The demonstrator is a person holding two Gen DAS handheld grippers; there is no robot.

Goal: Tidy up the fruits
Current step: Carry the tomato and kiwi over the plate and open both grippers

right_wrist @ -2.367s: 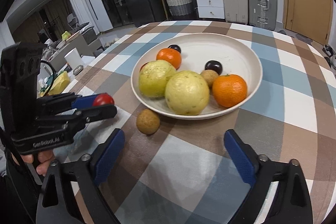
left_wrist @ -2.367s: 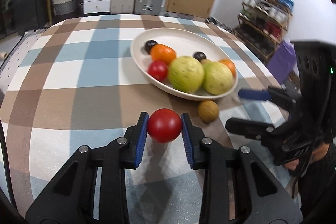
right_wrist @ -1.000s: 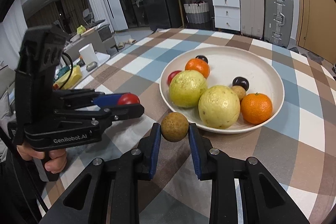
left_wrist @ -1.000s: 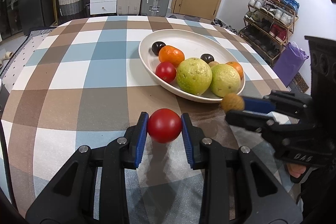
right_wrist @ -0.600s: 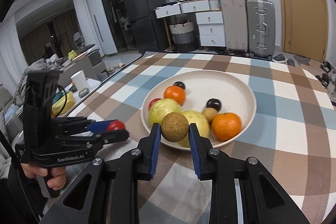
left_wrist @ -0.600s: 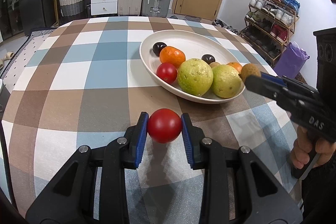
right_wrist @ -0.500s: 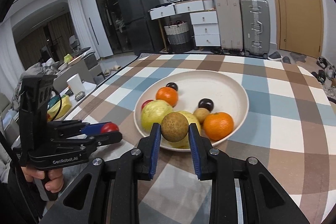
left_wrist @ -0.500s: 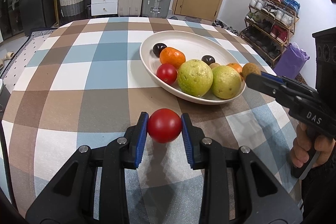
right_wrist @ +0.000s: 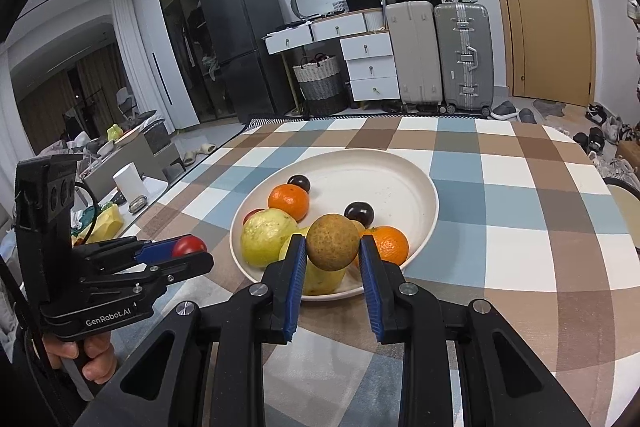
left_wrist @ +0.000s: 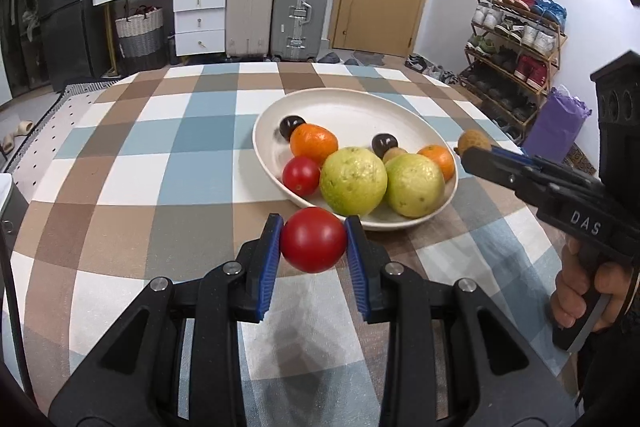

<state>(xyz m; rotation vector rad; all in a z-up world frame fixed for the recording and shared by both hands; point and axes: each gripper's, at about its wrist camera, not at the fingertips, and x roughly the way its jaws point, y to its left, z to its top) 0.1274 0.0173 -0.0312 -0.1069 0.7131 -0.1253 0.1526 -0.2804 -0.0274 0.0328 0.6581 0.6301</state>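
Observation:
My left gripper (left_wrist: 313,247) is shut on a red tomato (left_wrist: 313,245), held above the checked tablecloth just short of the white bowl (left_wrist: 360,111). My right gripper (right_wrist: 333,249) is shut on a round brown fruit (right_wrist: 333,241), raised over the bowl's (right_wrist: 404,187) near edge. In the bowl lie two yellow-green guavas (left_wrist: 353,180), two oranges (left_wrist: 313,143), a second tomato (left_wrist: 301,175), two dark plums (left_wrist: 384,143) and a small brown fruit. The left wrist view shows the right gripper (left_wrist: 474,149) at the bowl's right rim with its brown fruit (left_wrist: 472,141).
The round table with a blue, brown and white checked cloth (left_wrist: 152,163) drops off at its edges. A person's hand (left_wrist: 580,291) grips the right tool's handle. Suitcases (left_wrist: 300,11), drawers and a shoe rack (left_wrist: 516,39) stand beyond the table.
My right gripper closed on the brown fruit, lifted it off the cloth and carried it up to the bowl's right rim. The left gripper kept the tomato and drifted slightly toward the bowl.

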